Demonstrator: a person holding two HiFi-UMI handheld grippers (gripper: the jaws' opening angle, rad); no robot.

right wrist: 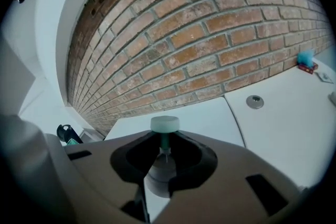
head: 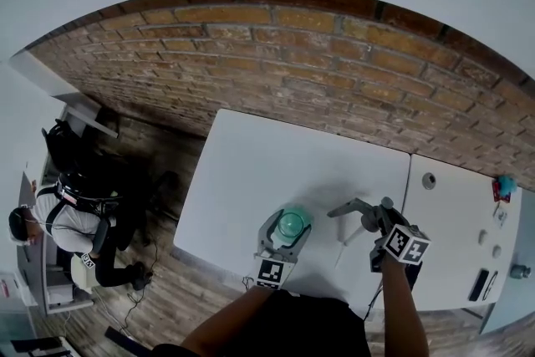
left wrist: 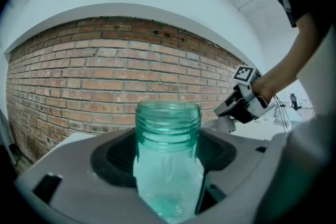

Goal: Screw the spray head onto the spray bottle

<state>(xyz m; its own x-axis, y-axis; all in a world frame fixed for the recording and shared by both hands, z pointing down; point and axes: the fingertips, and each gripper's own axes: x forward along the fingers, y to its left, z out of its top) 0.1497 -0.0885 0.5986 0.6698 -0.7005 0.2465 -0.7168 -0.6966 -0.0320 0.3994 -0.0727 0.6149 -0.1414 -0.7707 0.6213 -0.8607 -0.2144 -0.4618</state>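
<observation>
In the head view, my left gripper (head: 289,222) is shut on a clear teal spray bottle (head: 292,226), held over the near part of the white table (head: 251,171). The left gripper view shows the bottle (left wrist: 168,123) upright between the jaws of my left gripper (left wrist: 168,168), its threaded neck open and empty. To its right, a little apart, my right gripper (head: 366,214) is shut on the spray head (head: 369,221), and a thin dip tube (head: 343,248) hangs below. In the right gripper view, the spray head (right wrist: 165,124) shows a white top and teal stem between the jaws of my right gripper (right wrist: 163,161).
A second white table (head: 451,221) adjoins on the right, with a round grommet (head: 429,180), a small teal and red object (head: 504,186) and a black item (head: 479,284). A brick wall (head: 318,54) runs behind. A person (head: 75,221) sits at far left.
</observation>
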